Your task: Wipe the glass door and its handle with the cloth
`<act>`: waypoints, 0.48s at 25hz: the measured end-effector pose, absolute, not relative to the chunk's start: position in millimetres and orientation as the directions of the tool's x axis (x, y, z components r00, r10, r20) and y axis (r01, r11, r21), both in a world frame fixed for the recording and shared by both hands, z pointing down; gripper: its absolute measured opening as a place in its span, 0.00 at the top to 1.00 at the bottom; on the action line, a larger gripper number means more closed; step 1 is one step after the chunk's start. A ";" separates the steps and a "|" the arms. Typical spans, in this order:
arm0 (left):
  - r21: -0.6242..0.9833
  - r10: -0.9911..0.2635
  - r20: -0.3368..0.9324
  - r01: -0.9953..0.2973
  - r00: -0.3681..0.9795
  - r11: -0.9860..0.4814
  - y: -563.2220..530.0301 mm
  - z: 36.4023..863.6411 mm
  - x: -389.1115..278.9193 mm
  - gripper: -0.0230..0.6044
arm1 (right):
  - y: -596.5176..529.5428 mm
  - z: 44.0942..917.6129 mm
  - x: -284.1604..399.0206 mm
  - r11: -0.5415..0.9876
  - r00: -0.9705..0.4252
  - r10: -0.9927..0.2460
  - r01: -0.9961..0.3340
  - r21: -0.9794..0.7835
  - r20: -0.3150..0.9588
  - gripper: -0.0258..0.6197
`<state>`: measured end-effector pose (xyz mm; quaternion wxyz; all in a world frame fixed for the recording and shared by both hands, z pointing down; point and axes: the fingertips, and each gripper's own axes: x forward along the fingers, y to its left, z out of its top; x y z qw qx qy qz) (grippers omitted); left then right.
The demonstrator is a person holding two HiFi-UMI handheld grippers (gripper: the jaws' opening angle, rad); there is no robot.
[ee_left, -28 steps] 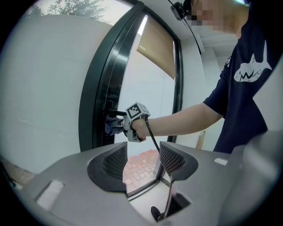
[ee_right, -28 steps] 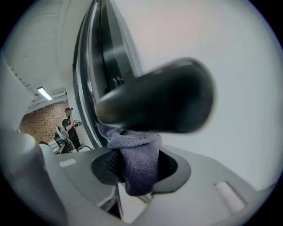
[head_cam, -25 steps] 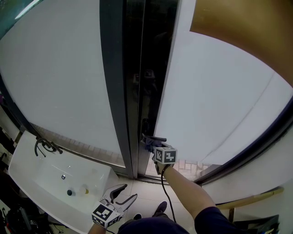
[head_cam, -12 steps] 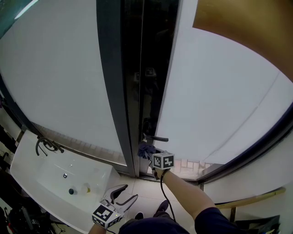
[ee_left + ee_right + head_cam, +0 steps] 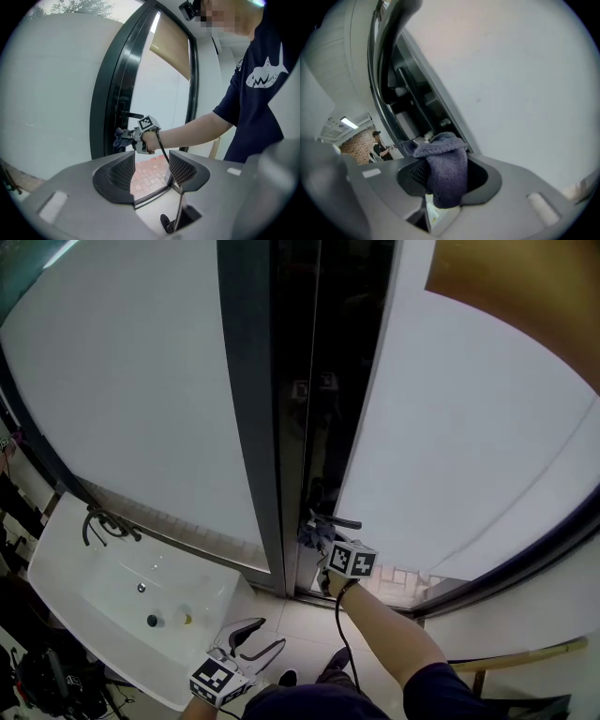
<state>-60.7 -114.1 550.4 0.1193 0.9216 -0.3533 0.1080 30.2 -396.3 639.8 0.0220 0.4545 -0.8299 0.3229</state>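
Right gripper: the right gripper [image 5: 323,545] has its jaws closed on a bunched blue-grey cloth [image 5: 446,164], which hangs down over the gap between them.
Cloth position: in the head view it sits at the door's dark edge, just below the handle [image 5: 343,521]; touching or just short, I cannot tell.
Left gripper: the left gripper [image 5: 151,171] has its jaws apart with nothing between them, and hangs low at 7 o'clock in the head view, well apart from the door.
Glass door: the glass door [image 5: 431,465] fills the head view from 12 to 4 o'clock, with the handle on its dark frame near the centre.
Progress: the work looks to be at the handle stage. The pale pane shows no streaks or wet marks, so how much glass is done cannot be judged.
Hidden: the marker cube covers the jaws in the head view. The door's top and bottom are cut off.
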 end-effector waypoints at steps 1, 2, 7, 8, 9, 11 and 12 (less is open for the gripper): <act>0.143 -0.628 0.286 -0.680 0.724 -0.719 -114.7 551.2 -62.7 0.61 | -396.5 640.3 31.5 0.374 -0.585 -0.742 -0.766 -0.523 0.328 0.73; 0.144 -0.631 0.288 -0.684 0.720 -0.715 -115.3 552.2 -64.7 0.61 | -396.8 641.7 30.2 0.368 -0.587 -0.736 -0.764 -0.530 0.336 0.73; 0.152 -0.630 0.288 -0.684 0.721 -0.713 -116.5 553.2 -63.1 0.61 | -399.3 655.9 19.6 0.300 -0.580 -0.689 -0.774 -0.558 0.435 0.73; 0.154 -0.628 0.288 -0.682 0.723 -0.715 -116.4 553.2 -61.9 0.61 | -399.8 659.0 18.2 0.293 -0.577 -0.682 -0.778 -0.555 0.449 0.73; 0.155 -0.627 0.288 -0.681 0.724 -0.716 -116.3 553.5 -61.0 0.61 | -400.3 662.5 16.9 0.288 -0.575 -0.675 -0.782 -0.552 0.463 0.73; 0.155 -0.626 0.291 -0.682 0.723 -0.715 -116.6 554.4 -60.0 0.61 | -401.2 671.5 14.2 0.280 -0.571 -0.657 -0.791 -0.544 0.492 0.73; 0.155 -0.627 0.292 -0.682 0.723 -0.715 -116.9 554.7 -59.5 0.61 | -401.6 677.2 12.7 0.279 -0.569 -0.646 -0.797 -0.536 0.509 0.73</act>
